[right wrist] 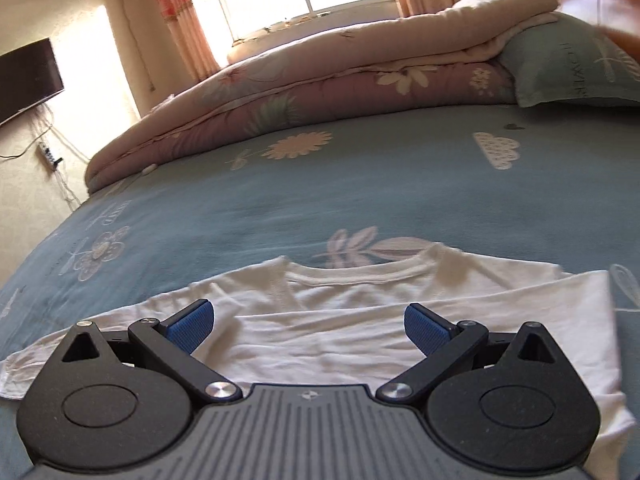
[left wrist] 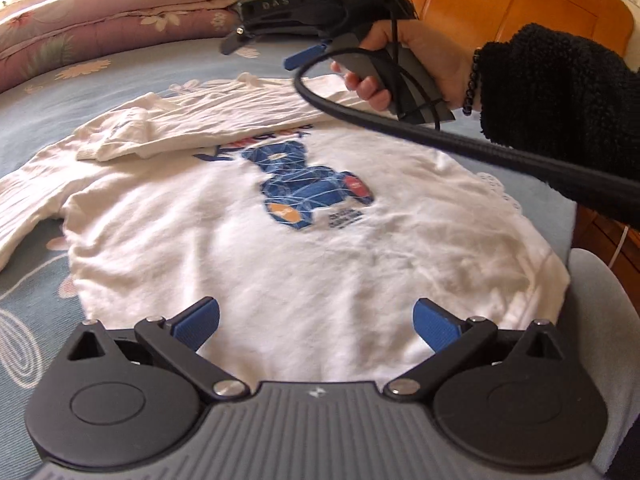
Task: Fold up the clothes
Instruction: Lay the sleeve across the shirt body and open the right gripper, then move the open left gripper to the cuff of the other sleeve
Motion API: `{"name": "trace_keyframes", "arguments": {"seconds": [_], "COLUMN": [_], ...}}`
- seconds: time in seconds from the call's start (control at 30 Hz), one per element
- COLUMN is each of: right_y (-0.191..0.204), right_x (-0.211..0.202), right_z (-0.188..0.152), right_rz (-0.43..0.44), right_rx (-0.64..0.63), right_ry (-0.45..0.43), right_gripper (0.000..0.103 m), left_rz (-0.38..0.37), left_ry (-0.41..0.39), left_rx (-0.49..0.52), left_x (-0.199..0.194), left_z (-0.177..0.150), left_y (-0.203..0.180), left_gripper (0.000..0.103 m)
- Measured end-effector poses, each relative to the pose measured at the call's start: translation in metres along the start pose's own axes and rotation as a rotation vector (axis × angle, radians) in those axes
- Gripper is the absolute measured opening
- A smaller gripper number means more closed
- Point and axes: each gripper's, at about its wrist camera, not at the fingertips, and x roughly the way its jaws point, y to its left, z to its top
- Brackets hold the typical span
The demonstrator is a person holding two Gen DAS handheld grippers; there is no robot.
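Note:
A white long-sleeved sweatshirt (left wrist: 248, 248) with a blue bear print (left wrist: 308, 188) lies flat on the bed. One sleeve (left wrist: 208, 124) is folded across the chest; the other sleeve (left wrist: 24, 208) stretches out to the left. My left gripper (left wrist: 316, 322) is open and empty above the shirt's hem. In the right wrist view my right gripper (right wrist: 306, 326) is open and empty above the folded sleeve and collar (right wrist: 360, 276). The right gripper (left wrist: 276, 50) also shows in the left wrist view, held by a hand above the far side of the shirt.
The bed has a blue flowered sheet (right wrist: 320, 184). A folded pink quilt (right wrist: 280, 88) and a green pillow (right wrist: 572, 68) lie along its far side. A wooden headboard (left wrist: 500, 4) stands at the right. A black cable (left wrist: 480, 152) crosses above the shirt.

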Motion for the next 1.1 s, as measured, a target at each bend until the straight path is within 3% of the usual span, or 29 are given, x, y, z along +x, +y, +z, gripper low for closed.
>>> {"name": "trace_keyframes", "arguments": {"seconds": [0.17,0.37,0.53,0.63,0.77,0.87,0.93,1.1], "right_y": [-0.053,-0.099,-0.088,-0.076,-0.068,-0.073,-0.084,-0.102], "right_x": [-0.027,-0.059,-0.069,-0.064,-0.066,-0.068,-0.070,-0.072], "right_z": [-0.006,-0.034,-0.071,-0.095,-0.114,-0.119,-0.121,-0.121], "right_rz": [-0.048,-0.012,0.110,0.119,0.097,0.114,0.162,0.258], "right_rx": [0.091,0.258,0.220,0.155,0.102,0.144,0.193,0.255], "right_ry": [-0.026,-0.063,-0.006,0.030,-0.026,-0.067,-0.091,-0.103], "right_gripper": [0.103,0.103,0.103,0.103,0.103,0.103,0.103,0.103], "left_rz": [-0.042,-0.018,-0.019,-0.010,-0.023,-0.057,-0.039,0.090], "left_ry": [0.009,0.002,-0.023,-0.026,-0.044,-0.050,-0.038,0.054], "left_rx": [0.044,-0.022,-0.146,-0.169,-0.172,-0.162,-0.122,-0.027], "left_x": [0.008,0.016,0.027,0.038,0.040,0.038,0.038,0.042], "left_z": [0.001,0.012,0.024,0.026,0.027,0.026,0.025,0.025], "left_y": [-0.010,0.005,0.025,0.030,0.035,0.041,0.034,0.001], "left_gripper": [0.102,0.102,0.102,0.102,0.102,0.102,0.102,0.102]}}
